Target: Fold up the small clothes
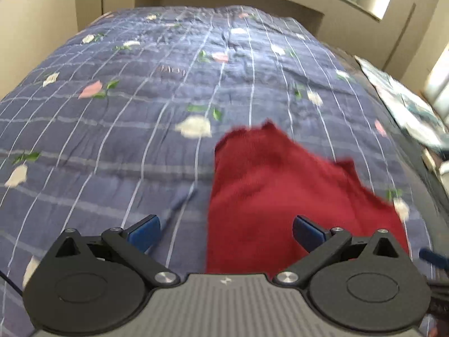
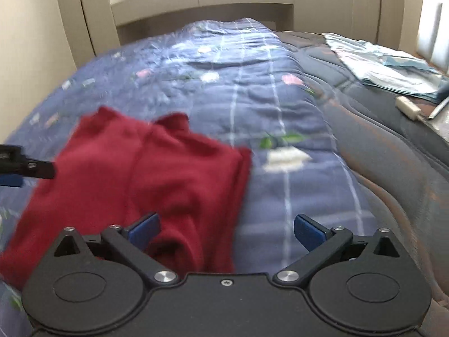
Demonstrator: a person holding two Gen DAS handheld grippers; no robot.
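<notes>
Two grippers hang over a bed, and both have their blue fingers spread wide with nothing held. A small red knit top (image 1: 280, 191) lies on the blue flowered quilt (image 1: 126, 112), partly folded over itself, with bumpy wrinkles near its right edge. The left gripper (image 1: 226, 231) sits at the near left side of the top. The right gripper (image 2: 226, 231) sits at the near right side. Far off to the right, some light blue folded cloth (image 2: 387, 67) rests on the dark mattress (image 2: 393, 146).

Soft window daylight; motion blur, fisheye bending at edges.
</notes>
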